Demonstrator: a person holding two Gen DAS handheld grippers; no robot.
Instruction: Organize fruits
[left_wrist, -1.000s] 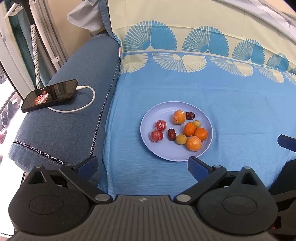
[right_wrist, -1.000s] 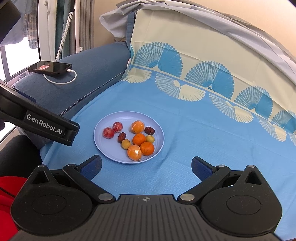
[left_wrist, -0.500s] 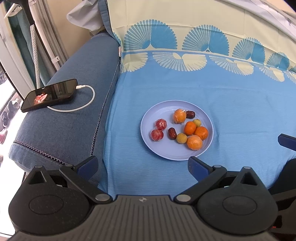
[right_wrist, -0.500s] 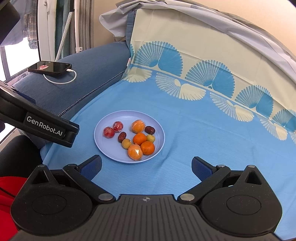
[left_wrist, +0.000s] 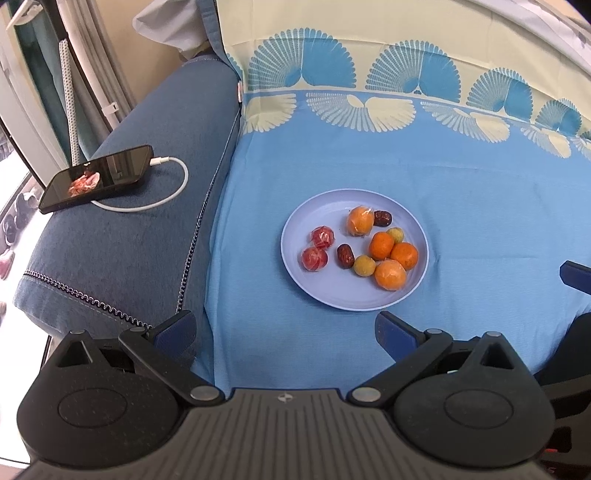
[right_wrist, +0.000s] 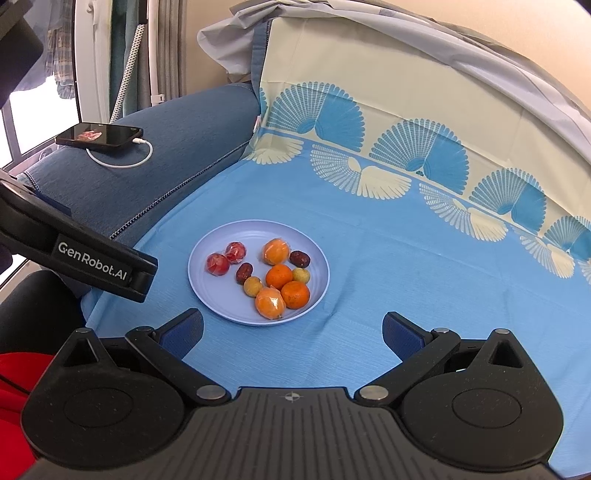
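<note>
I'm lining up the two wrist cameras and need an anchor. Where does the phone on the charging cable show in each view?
Left wrist view: the phone lies at mid-left on the dark blue cushion, left of the plate.
Right wrist view: the phone lies at upper left, farther off, on the same cushion, above the left gripper's body.
Shared landmark: the plate of fruit on the blue cloth.

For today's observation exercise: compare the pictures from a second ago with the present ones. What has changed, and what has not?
Almost nothing. In both wrist views the plate sits very slightly higher, so both tongs seem to have shifted a touch. Nothing was gripped or released. Both tongs remain open and empty, every fruit keeps its spot on the plate, and the phone lies unmoved.
</note>
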